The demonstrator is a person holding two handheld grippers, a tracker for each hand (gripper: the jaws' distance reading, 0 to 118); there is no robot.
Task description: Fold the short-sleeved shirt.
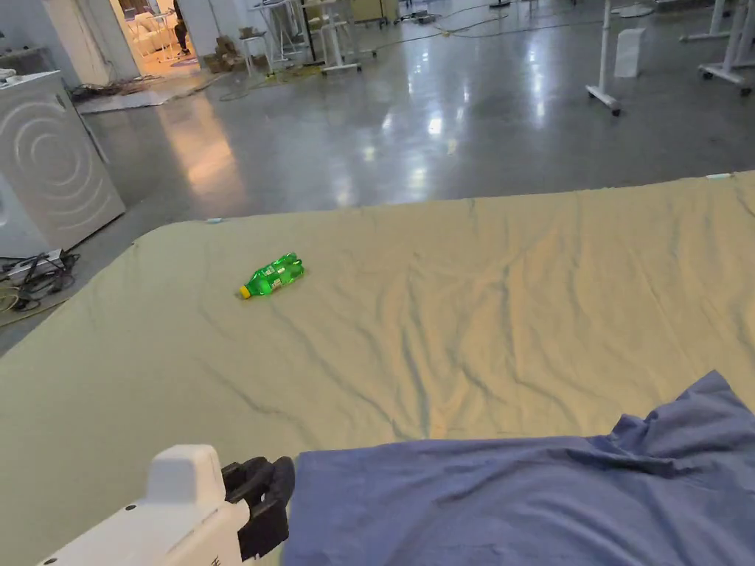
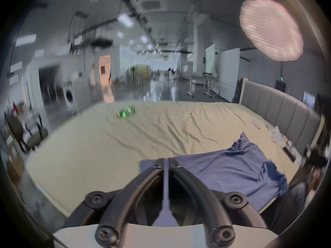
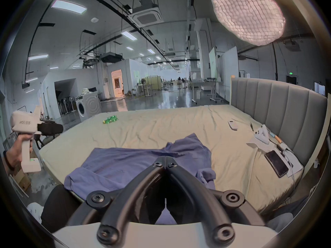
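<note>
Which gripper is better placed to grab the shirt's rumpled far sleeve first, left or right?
Probably right. The right gripper points over the shirt, close to the rumpled sleeve; the left gripper is held off past the shirt's opposite edge.

Industrial lab hall: bed [image 3: 197, 126], washing machine [image 3: 88, 107], polished floor [image 1: 442, 133].

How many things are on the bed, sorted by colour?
Blue: 1, the shirt
Green: 1, the bottle
Black: 1, the phone
White: 2, the small flat device and the pile of bits by the headboard
Total: 5
</note>
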